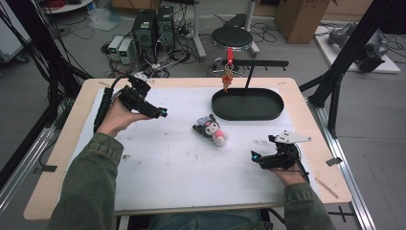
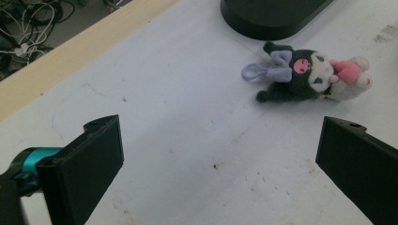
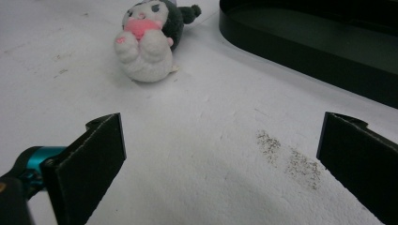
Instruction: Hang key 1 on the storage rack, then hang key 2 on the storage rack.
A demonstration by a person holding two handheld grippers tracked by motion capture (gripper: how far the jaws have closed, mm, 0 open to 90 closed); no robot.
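Observation:
A small plush toy (image 1: pixel 210 129) with a black hood, white body and pink patch lies on its side mid-table. In the left gripper view the plush toy (image 2: pixel 309 75) shows a lilac bow and loop, beyond and to the right of the jaws. My left gripper (image 1: pixel 162 113) hovers open to the toy's left, and between the wide-apart jaws of the left gripper (image 2: pixel 220 159) there is nothing. My right gripper (image 1: pixel 255 156) rests open near the front right. The right gripper (image 3: pixel 220 159) faces the plush toy (image 3: pixel 145 42), well short of it.
A black oval tray (image 1: pixel 247 104) sits at the back right, behind the toy. It is also the black tray (image 2: pixel 272 18) and the black tray (image 3: pixel 319 42). A stand behind it dangles a red keychain (image 1: pixel 228 72). A white mat (image 1: pixel 167 163) covers the table.

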